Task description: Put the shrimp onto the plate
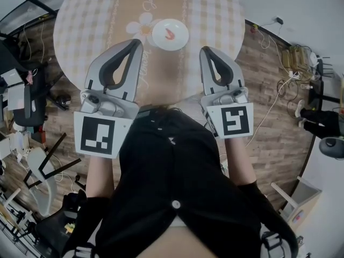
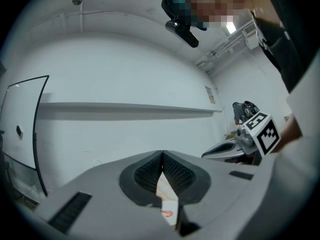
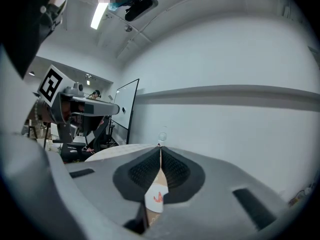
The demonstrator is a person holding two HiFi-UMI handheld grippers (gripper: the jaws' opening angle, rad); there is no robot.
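Left gripper (image 1: pixel 136 42) and right gripper (image 1: pixel 205 50) point side by side at the plate (image 1: pixel 183 40), jaws together, empty.

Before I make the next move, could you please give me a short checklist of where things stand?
1. Shrimp on the plate: ok, it lies on the white plate.
2. Left gripper empty: ok, jaws shut tip to tip with nothing between them.
3. Right gripper empty: ok, jaws shut with nothing held.
4. Grippers clear of the plate: ok, both are on the near side of it and neither touches it.
5. Plate secure on the table: ok, it sits well inside the edge.
6. More shrimp left on the table: cannot tell, the grippers hide part of it.
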